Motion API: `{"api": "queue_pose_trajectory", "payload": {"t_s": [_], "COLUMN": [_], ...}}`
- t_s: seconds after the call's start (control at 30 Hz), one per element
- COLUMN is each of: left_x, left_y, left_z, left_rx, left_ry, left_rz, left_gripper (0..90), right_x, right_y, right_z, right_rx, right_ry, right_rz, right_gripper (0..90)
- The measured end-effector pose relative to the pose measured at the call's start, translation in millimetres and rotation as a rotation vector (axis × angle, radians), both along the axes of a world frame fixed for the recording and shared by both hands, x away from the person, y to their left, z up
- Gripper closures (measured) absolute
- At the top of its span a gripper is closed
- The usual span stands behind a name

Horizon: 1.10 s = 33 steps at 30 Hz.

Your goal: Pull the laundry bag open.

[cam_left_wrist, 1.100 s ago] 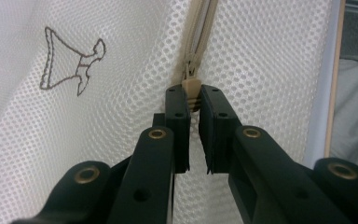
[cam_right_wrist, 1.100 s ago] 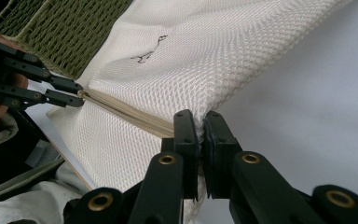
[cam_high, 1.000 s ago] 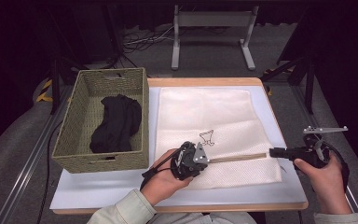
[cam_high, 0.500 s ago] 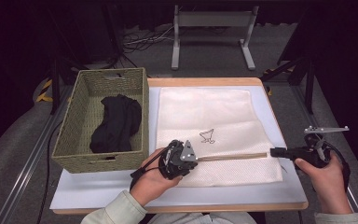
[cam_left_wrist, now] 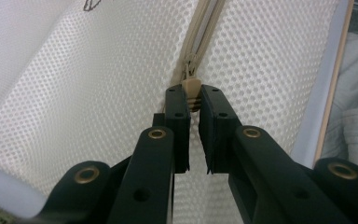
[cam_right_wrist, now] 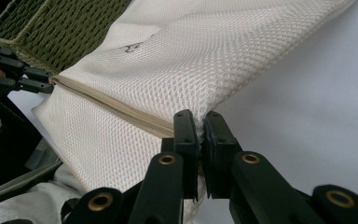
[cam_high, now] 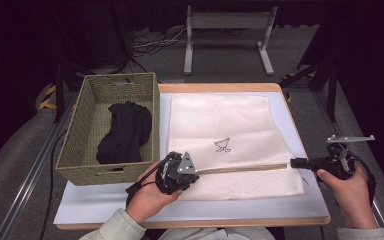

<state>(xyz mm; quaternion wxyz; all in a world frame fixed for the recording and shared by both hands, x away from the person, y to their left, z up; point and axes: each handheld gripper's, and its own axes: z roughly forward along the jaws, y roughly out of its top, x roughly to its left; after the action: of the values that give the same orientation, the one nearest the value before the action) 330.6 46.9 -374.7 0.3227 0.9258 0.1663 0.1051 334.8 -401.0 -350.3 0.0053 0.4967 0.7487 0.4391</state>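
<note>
A cream mesh bag [cam_high: 220, 125] with a small dark emblem lies flat on the white mat [cam_high: 290, 120]. A tan zipper [cam_high: 245, 168] runs along its near edge. My left gripper [cam_high: 198, 172] is at the zipper's left part, shut on the tan zipper pull [cam_left_wrist: 192, 88], which sits pinched between the pads. My right gripper [cam_high: 294, 162] is at the bag's right end, shut on the mesh corner [cam_right_wrist: 200, 116] where the zipper [cam_right_wrist: 107, 105] ends. In the right gripper view the left gripper [cam_right_wrist: 46, 84] shows far off at the zipper's other end.
A woven green basket [cam_high: 80, 130] stands left of the bag, close to my left hand, with a crumpled black cloth [cam_high: 125, 132] inside. The mat lies on a wooden table whose front edge [cam_high: 195, 222] is near the person's sleeves. A metal stand [cam_high: 227, 30] is behind the table.
My left gripper has slid left along the zipper with the pull in its jaws, toward the basket. The right gripper has held still on the bag's corner.
</note>
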Motion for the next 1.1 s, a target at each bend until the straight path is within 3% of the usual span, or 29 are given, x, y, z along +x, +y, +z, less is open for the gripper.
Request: {"api": "queue_pose_trajectory", "payload": {"t_s": [0.9, 1.1], "left_x": [-6.6, -9.6], "left_y": [38.0, 48.1], "left_z": [-5.9, -12.2], "left_rx": [-0.008, 0.011], "left_ry": [0.022, 0.037], "left_rz": [0.052, 0.08], "left_gripper": [82.7, 82.7], "right_x": [-1.1, -1.6], "right_y": [-12.1, -14.8], "right_z": [-6.5, -13.0], "right_rx": [-0.012, -0.021], "right_ry": [0.019, 0.034], "right_rz": [-0.036, -0.047], "right_gripper": [85.6, 85.6]}}
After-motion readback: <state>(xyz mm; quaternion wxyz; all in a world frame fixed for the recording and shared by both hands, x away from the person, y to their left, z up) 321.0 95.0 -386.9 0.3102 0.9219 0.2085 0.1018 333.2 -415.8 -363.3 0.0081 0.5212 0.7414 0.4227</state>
